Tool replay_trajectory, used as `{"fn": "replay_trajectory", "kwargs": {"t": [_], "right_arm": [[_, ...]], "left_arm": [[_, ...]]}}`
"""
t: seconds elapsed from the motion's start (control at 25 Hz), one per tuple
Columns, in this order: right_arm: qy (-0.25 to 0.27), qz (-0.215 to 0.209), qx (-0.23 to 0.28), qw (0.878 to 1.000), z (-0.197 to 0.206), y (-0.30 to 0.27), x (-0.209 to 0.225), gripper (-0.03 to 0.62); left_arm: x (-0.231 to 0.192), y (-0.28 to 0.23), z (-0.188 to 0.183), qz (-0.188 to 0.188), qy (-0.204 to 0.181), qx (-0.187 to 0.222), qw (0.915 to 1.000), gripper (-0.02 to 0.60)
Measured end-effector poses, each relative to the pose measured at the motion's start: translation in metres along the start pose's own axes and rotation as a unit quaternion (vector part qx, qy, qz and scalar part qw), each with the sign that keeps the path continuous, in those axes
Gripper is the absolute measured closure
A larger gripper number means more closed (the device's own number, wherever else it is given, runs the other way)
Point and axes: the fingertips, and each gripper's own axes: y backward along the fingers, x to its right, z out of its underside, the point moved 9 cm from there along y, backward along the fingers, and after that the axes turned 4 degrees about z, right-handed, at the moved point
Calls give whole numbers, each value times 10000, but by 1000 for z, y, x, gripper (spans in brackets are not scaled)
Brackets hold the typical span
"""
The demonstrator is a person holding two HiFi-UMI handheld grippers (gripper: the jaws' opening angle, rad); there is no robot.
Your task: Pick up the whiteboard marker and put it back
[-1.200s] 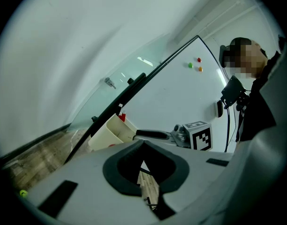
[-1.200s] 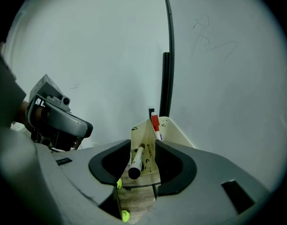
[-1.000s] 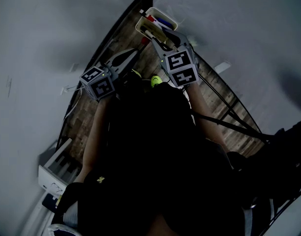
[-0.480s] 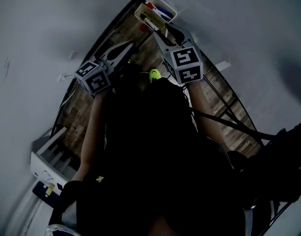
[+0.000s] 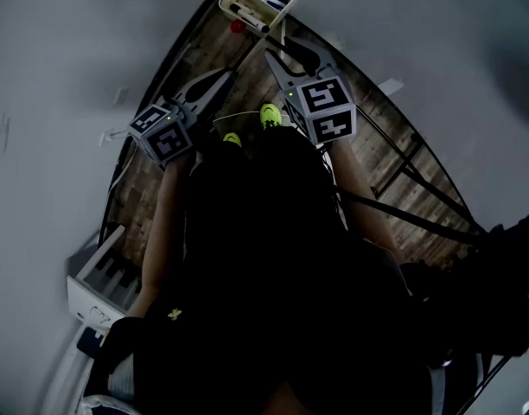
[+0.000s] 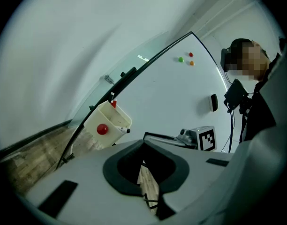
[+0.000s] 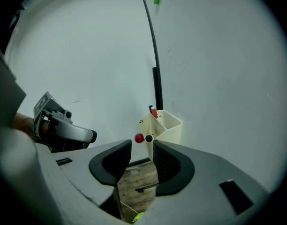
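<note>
Though empty, left fingers [image 6: 120,171] together

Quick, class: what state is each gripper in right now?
Left gripper: shut, nothing between the jaws.
Right gripper: open and empty; its jaws have just been closing slightly.

Right hand-held gripper [image 7: 141,143] jaws apart, just narrowing, empty, cream marker holder [image 7: 170,125] ahead
</note>
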Motion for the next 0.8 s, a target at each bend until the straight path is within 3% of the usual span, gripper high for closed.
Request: {"fn": "replay_trajectory", "kwargs": {"t": [0.16, 0.32, 0.8], "right_arm": [[-162, 282, 9, 9995, 8, 14, -11, 462], [-151, 503, 68, 9986, 10, 26, -30, 583], [-50, 572, 134, 9983, 4, 47, -101, 585]], "left_arm": [[3, 9, 7, 212, 5, -73, 9997, 568], [8, 25, 10, 381, -40, -156, 9991, 568], [21, 85, 17, 732, -203, -97, 9971, 568]]}}
